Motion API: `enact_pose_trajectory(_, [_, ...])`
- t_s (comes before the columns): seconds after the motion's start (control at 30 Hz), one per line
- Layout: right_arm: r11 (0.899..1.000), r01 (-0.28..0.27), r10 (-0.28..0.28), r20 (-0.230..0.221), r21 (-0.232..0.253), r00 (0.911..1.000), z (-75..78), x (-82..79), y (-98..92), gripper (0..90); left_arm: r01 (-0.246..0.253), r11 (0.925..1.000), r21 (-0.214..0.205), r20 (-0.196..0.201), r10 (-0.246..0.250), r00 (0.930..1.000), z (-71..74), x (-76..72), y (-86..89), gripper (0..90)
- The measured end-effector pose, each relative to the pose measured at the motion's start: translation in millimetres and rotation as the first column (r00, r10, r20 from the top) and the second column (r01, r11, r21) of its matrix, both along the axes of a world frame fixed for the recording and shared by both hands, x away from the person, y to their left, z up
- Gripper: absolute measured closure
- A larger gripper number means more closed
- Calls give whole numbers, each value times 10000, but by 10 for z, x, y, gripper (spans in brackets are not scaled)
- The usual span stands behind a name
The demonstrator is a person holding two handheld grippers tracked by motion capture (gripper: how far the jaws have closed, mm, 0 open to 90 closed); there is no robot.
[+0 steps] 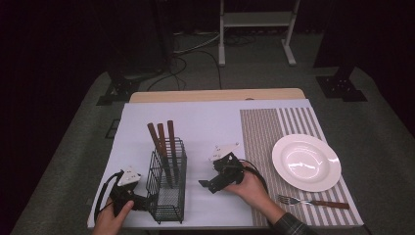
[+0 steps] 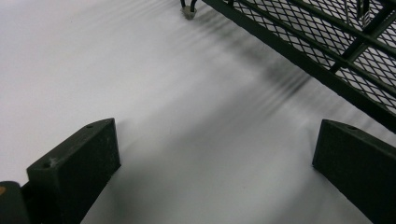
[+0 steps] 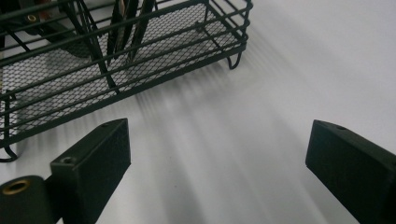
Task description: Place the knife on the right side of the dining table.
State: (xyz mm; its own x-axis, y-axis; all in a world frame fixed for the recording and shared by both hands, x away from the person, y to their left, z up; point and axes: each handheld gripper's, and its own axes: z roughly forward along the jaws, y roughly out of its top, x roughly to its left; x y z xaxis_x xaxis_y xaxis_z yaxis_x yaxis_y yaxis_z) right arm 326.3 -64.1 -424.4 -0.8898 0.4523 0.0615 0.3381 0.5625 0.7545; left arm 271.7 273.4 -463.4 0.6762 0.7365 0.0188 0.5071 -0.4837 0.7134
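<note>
A black wire basket [image 1: 167, 196] stands on the white mat [image 1: 205, 122], holding three brown-handled utensils [image 1: 164, 139] upright. My left gripper [image 1: 146, 201] rests low at the basket's left side, open, with bare mat between its jaws [image 2: 217, 140]; the basket's mesh wall [image 2: 327, 46] lies just ahead to its right. My right gripper [image 1: 206, 185] sits right of the basket, pointing left at it, open and empty [image 3: 219, 140]. The basket [image 3: 116, 65] and the utensils' lower ends [image 3: 126, 23] show ahead on its left.
A white plate [image 1: 306, 162] sits on a striped placemat [image 1: 266, 132] at the right. A fork [image 1: 313, 201] with a brown handle lies in front of the plate. Beyond the table are stands and cables on the floor.
</note>
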Motion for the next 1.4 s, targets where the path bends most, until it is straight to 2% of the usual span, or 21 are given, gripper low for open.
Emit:
enact_pose_trajectory(0.6, [9994,148,-148,8,328,9999,190,89,-48,57,-6,10000,-8,41,6,10000,-4,0,0,0])
enact_pose_trajectory(0.83, [9987,185,-190,122,465,9997,279,132,-54,57,7,10000,1,53,-7,10000,-4,-2,1,0])
enact_pose_trajectory(1.4, [9923,306,-376,562,1198,9977,589,274,-59,57,8,10000,12,37,-8,10000,-2,-3,1,0])
